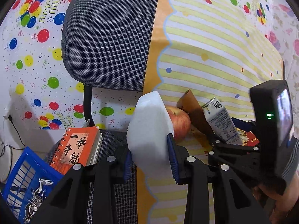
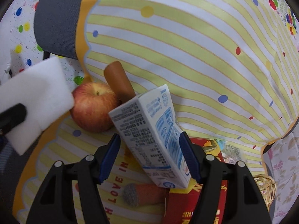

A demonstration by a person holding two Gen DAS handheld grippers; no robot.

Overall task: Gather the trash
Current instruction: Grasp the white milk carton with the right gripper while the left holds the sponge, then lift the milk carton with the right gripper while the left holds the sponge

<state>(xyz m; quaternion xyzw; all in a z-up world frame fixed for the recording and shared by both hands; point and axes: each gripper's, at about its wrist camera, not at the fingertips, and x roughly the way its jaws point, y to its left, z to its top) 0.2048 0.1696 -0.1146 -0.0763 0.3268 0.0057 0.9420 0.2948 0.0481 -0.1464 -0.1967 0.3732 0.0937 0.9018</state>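
Now | left gripper (image 1: 150, 158) clamps white foam block (image 1: 149, 128) | right gripper (image 2: 151, 156) wide around dented carton (image 2: 149, 130)

**What sits around me that isn't rubbish**

I see a red apple (image 2: 92, 107) on the striped cloth (image 2: 186, 46), touching a brown roll (image 2: 118, 82) behind it. Near the bottom lies an orange carrot toy (image 2: 142, 194) with a grey end, beside a red box (image 2: 196, 205). A wicker rim (image 2: 265, 186) shows at the right. To the left I make out a grey mesh chair (image 1: 110, 35) with an orange notebook (image 1: 78, 147) on its seat.
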